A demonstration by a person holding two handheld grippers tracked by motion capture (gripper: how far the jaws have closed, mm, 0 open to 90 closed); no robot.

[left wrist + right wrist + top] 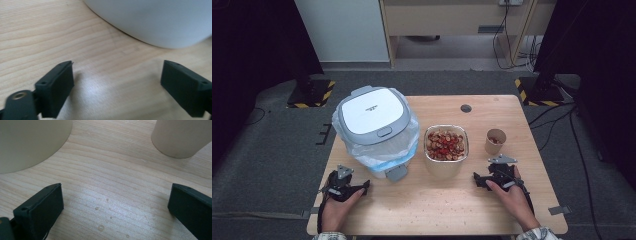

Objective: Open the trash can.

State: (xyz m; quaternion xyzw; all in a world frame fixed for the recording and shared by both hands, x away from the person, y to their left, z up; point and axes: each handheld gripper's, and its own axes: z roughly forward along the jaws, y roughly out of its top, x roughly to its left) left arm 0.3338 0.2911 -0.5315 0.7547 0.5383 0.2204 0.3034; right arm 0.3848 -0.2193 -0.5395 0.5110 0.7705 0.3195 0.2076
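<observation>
A white lidded bin [373,120] lined with a clear plastic bag stands on the left half of the wooden table [437,200]. Right of it sits a round paper bowl [446,145] holding red and brown pieces, and a small paper cup [495,141] stands further right. My left gripper [343,186] rests on the table in front of the bin, open, its jaws wide apart over bare wood [117,82] with the bin's white base [155,22] just ahead. My right gripper [498,176] lies in front of the cup, open and holding nothing [115,207]; the bowl's wall [30,142] and the cup [180,137] are ahead.
A grey pedal [396,172] juts from the bin's base toward me. A round cable hole [466,108] sits at the table's far edge. Small droplets or crumbs [101,227] dot the wood between the right jaws. Dark stands with striped bases [310,95] flank the table.
</observation>
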